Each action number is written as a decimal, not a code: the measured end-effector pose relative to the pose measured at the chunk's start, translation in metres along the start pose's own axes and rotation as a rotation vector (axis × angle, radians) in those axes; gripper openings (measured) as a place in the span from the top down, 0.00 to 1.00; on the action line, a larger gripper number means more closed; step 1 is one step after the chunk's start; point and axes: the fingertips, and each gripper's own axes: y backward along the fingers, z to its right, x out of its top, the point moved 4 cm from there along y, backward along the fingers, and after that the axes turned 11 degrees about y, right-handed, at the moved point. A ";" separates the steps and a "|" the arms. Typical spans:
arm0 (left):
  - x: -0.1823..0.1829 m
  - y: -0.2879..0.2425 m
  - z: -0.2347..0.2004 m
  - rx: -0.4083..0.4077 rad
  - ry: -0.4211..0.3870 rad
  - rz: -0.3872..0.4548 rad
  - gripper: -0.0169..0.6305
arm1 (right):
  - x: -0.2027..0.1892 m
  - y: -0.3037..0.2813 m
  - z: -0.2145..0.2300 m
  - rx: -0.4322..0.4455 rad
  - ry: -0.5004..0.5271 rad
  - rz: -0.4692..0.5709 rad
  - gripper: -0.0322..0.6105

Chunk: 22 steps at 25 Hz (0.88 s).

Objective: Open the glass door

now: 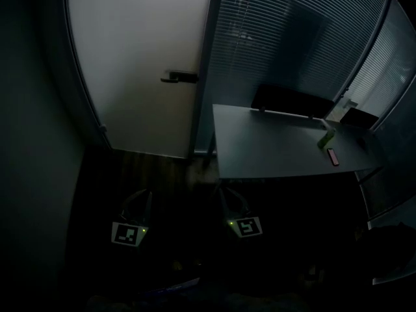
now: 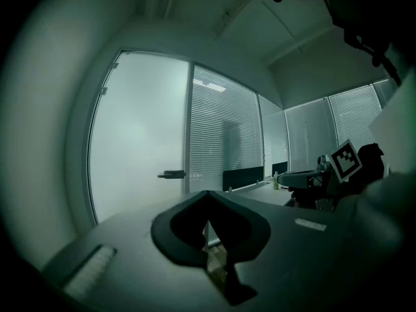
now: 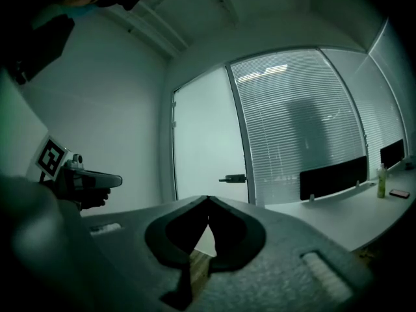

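Head view showed left tool (image 1: 138,200) and right tool (image 1: 231,197) closed, empty, well short of the door (image 1: 136,64). Handle (image 1: 179,77) stood untouched.

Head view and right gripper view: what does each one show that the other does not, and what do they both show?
Only the head view: the marker cube on the right gripper, and the whole top of the desk from above.
Only the right gripper view: the ceiling, and its own tongs shut tip to tip with nothing between them.
Both: the frosted glass door with its dark handle, the blinds, the left gripper and the green bottle.
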 end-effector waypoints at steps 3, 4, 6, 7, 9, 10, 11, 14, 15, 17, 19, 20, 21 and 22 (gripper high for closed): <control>-0.002 0.001 -0.008 -0.015 -0.002 -0.001 0.97 | -0.002 -0.004 -0.008 -0.017 0.004 -0.007 0.95; -0.004 0.002 -0.011 -0.019 -0.005 -0.004 0.97 | -0.004 -0.005 -0.011 -0.021 0.003 -0.010 0.95; -0.009 0.003 -0.018 -0.022 -0.007 -0.010 0.97 | -0.008 -0.009 -0.018 -0.023 -0.001 -0.016 0.95; -0.011 0.003 -0.021 -0.023 -0.006 -0.012 0.97 | -0.010 -0.011 -0.022 -0.020 -0.003 -0.019 0.95; -0.012 0.002 -0.024 -0.025 0.002 -0.017 0.97 | -0.011 -0.013 -0.025 -0.016 -0.006 -0.028 0.95; -0.011 0.000 -0.026 -0.025 0.005 -0.020 0.97 | -0.011 -0.016 -0.024 -0.016 -0.007 -0.032 0.95; -0.010 -0.003 -0.028 -0.022 0.005 -0.025 0.97 | -0.011 -0.020 -0.023 -0.017 -0.009 -0.035 0.95; -0.007 -0.018 -0.036 -0.012 0.001 -0.038 0.97 | -0.009 -0.037 -0.015 -0.019 -0.013 -0.038 0.95; -0.004 -0.025 -0.039 -0.011 0.001 -0.037 0.97 | -0.008 -0.045 -0.012 -0.020 -0.013 -0.038 0.95; -0.002 -0.040 -0.047 -0.009 0.001 -0.033 0.97 | -0.009 -0.062 -0.004 -0.019 -0.012 -0.032 0.95; -0.002 -0.057 -0.056 -0.006 -0.004 -0.032 0.97 | -0.012 -0.081 0.004 -0.017 -0.013 -0.024 0.95; 0.000 -0.067 -0.062 -0.004 -0.007 -0.031 0.97 | -0.012 -0.092 0.009 -0.016 -0.015 -0.021 0.95; 0.004 -0.079 -0.067 -0.002 -0.010 -0.031 0.97 | -0.011 -0.104 0.015 -0.014 -0.017 -0.020 0.95; 0.009 -0.091 -0.072 -0.001 -0.012 -0.030 0.97 | -0.010 -0.116 0.021 -0.011 -0.017 -0.018 0.95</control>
